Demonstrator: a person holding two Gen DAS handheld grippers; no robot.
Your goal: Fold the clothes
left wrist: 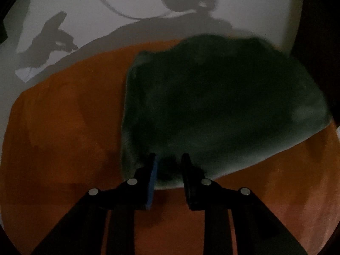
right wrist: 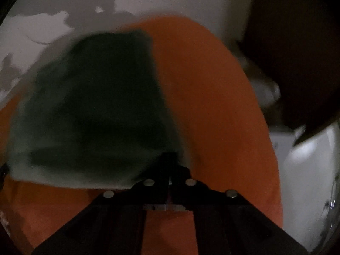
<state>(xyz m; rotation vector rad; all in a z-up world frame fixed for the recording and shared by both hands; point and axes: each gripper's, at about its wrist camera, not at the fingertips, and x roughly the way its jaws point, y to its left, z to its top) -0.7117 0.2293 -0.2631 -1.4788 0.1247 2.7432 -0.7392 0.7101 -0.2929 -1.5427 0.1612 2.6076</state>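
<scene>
the left gripper (left wrist: 169, 159) has its two black fingers parted, straddling the near edge of a dark green, fuzzy, folded cloth (left wrist: 223, 106). whether the pads actually press the fabric cannot be told. the right gripper (right wrist: 170, 159) has its fingers drawn together at the near right corner of the same cloth (right wrist: 95, 106), apparently pinching that corner.

the green cloth lies on a wide orange fabric sheet (left wrist: 63, 127) spread over a pale table surface (left wrist: 74, 10).

likely risks: with one side pinched and the other loose, lifting could skew the fold or let the left corner slip, so the layers slide apart. the fuzzy pile is thick, so a shallow pinch might catch only the top layer. a low grip could also snag the orange sheet beneath and drag it along.

beyond the cloth, dark shadows of the person and tools fall across the far table. on the far right of the right wrist view sit blurry white objects (right wrist: 308, 159) beside the table, unidentifiable. nothing stands on the cloth itself.
</scene>
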